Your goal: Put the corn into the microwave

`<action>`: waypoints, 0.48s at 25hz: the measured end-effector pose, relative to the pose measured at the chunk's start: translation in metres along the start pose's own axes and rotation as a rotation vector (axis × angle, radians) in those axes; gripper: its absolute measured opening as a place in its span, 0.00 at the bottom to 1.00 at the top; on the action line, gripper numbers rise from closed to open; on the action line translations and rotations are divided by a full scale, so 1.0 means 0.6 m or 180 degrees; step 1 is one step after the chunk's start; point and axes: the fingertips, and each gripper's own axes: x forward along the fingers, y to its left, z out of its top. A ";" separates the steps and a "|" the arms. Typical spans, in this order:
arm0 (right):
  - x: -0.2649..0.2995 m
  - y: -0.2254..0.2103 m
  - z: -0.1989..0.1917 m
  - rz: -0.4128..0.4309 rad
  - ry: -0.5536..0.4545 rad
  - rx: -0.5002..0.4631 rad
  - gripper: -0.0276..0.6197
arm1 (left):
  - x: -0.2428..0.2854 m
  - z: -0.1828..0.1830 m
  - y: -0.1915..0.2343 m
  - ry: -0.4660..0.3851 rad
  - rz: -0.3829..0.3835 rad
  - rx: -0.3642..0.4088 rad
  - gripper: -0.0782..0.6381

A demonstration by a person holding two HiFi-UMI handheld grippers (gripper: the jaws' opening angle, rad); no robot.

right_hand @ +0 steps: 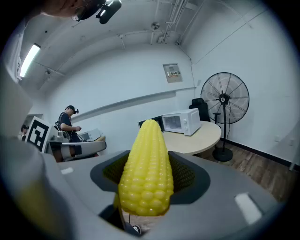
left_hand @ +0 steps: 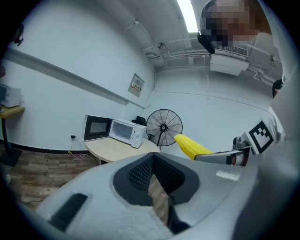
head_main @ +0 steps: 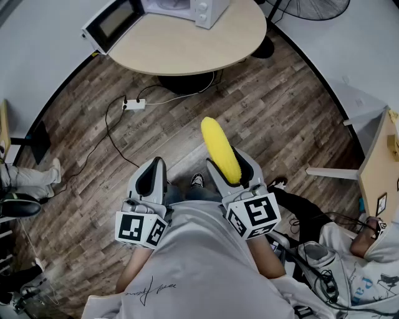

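A yellow corn cob (head_main: 219, 148) sticks forward and up out of my right gripper (head_main: 232, 164), whose jaws are shut on its lower half. In the right gripper view the corn (right_hand: 145, 168) fills the gap between the jaws of that gripper (right_hand: 146, 190). My left gripper (head_main: 154, 163) hangs beside it at the same height, shut with nothing in it; its own view shows the gripper (left_hand: 157, 180) with only a thin slit. The white microwave (head_main: 187, 7) stands far ahead on a round table (head_main: 187, 47), its door (head_main: 112, 22) swung open. It also shows as the microwave (left_hand: 124, 131) and the microwave (right_hand: 180, 122).
Wood floor lies between me and the table. A power strip (head_main: 133, 104) and cables trail on it. A standing fan (head_main: 312, 6) is right of the table. A seated person (head_main: 349, 261) and a desk (head_main: 380, 168) are at my right; someone's feet (head_main: 25, 177) at my left.
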 end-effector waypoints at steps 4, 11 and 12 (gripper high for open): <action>-0.009 -0.006 0.000 0.0017 -0.0011 0.0020 0.45 | -0.002 0.003 -0.008 -0.0012 0.0041 0.0064 0.10; -0.007 -0.005 -0.002 0.0053 -0.0060 0.0161 0.45 | -0.007 0.007 0.009 -0.0022 0.0126 0.0081 0.10; -0.004 -0.006 -0.003 0.0056 -0.0053 0.0165 0.45 | -0.006 0.008 0.012 -0.0023 0.0136 0.0076 0.10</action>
